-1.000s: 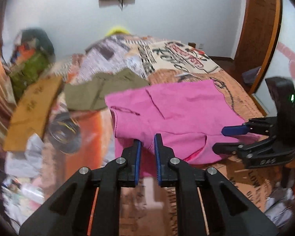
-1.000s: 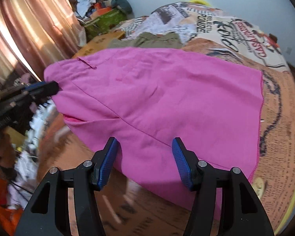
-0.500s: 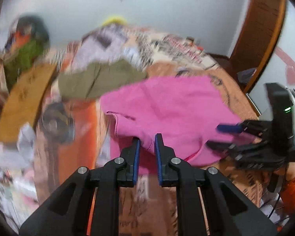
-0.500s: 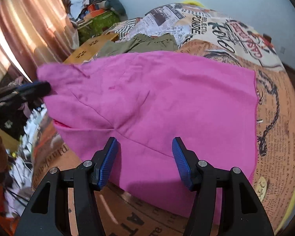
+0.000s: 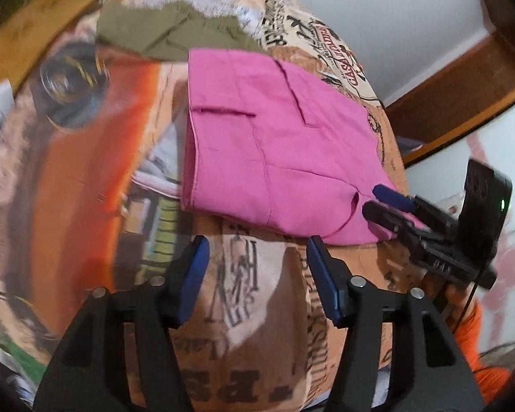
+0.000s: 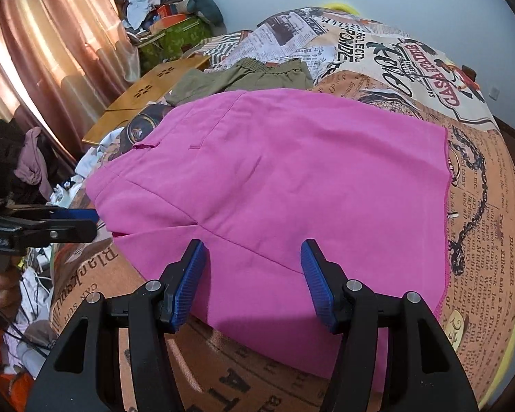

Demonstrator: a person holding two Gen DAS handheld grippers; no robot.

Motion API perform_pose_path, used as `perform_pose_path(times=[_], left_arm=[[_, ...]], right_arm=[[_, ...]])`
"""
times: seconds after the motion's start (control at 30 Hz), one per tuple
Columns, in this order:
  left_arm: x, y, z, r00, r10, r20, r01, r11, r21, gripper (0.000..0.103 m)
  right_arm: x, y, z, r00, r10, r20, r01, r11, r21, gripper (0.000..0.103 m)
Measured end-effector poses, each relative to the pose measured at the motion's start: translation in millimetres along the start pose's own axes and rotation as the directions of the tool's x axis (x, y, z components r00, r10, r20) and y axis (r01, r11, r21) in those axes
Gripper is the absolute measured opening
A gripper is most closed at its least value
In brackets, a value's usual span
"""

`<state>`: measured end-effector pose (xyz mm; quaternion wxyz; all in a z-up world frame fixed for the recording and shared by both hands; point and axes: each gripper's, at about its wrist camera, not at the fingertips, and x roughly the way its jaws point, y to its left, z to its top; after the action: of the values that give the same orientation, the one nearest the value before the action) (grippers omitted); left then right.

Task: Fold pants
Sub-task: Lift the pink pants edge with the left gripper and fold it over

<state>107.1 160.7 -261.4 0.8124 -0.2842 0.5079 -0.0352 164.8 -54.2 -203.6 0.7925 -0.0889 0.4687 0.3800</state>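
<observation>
Released pink pants (image 5: 274, 144) beyond left gripper (image 5: 255, 274)

Matt pink cloth pants (image 6: 285, 178) lie on a printed fabric bedspread (image 6: 480, 178).

The left gripper (image 5: 255, 279) and right gripper (image 6: 254, 283) are black plastic with silver screws and ribbed blue fingers (image 6: 189, 283). An orange sleeve (image 5: 477, 340) shows, perhaps a cuff.

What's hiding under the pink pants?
The pink pants lie on a printed bedspread, which shows all around them. Behind them, green shorts peek out. Whatever lies right beneath the pink cloth is covered, so I cannot tell.
</observation>
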Motion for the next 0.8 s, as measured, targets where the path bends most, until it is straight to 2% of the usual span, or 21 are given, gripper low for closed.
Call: perform_pose_path(times=[0.1, 0.2, 0.37, 0.4, 0.5, 0.57, 0.7, 0.8], left_arm=[[2.9, 2.3, 6.0, 0.999, -0.033, 0.036, 0.034, 0.999, -0.028, 0.059], [6.9, 2.2, 11.5, 0.996, -0.068, 0.061, 0.070, 0.997, -0.036, 0.066], [16.8, 8.3, 23.3, 0.993, -0.076, 0.091, 0.083, 0.993, -0.078, 0.066], [17.7, 8.6, 26.2, 0.993, -0.065, 0.101, 0.073, 0.994, -0.081, 0.064], [18.9, 5.1, 30.2, 0.992, -0.021, 0.123, 0.028, 0.998, -0.061, 0.049], [15.7, -0.5, 28.9, 0.990, -0.013, 0.140, 0.015, 1.000, -0.016, 0.029], [5.8, -24.8, 29.0, 0.978, 0.074, 0.196, -0.095, 0.990, 0.104, 0.025], [-6.1, -49.6, 27.6, 0.958, 0.132, 0.254, -0.188, 0.960, 0.209, 0.023]], right_arm=[[0.2, 1.7, -0.4, 1.000, -0.001, -0.001, 0.001, 1.000, -0.004, 0.055], [0.8, 2.9, -0.9, 1.000, -0.001, -0.001, 0.001, 1.000, -0.010, 0.056], [1.4, 1.3, -0.6, 1.000, 0.003, 0.000, -0.003, 1.000, -0.010, 0.056], [1.5, 1.2, -0.6, 1.000, 0.005, 0.001, -0.005, 1.000, -0.010, 0.056], [1.5, 1.1, -0.9, 1.000, 0.005, 0.001, -0.005, 1.000, -0.010, 0.056], [1.2, 1.4, -1.3, 1.000, 0.005, 0.000, -0.005, 1.000, -0.011, 0.056], [0.1, 1.9, 1.1, 1.000, -0.001, -0.011, 0.001, 1.000, -0.007, 0.056], [-6.9, 1.5, 8.0, 0.998, 0.058, 0.011, -0.059, 0.998, 0.039, 0.056]])
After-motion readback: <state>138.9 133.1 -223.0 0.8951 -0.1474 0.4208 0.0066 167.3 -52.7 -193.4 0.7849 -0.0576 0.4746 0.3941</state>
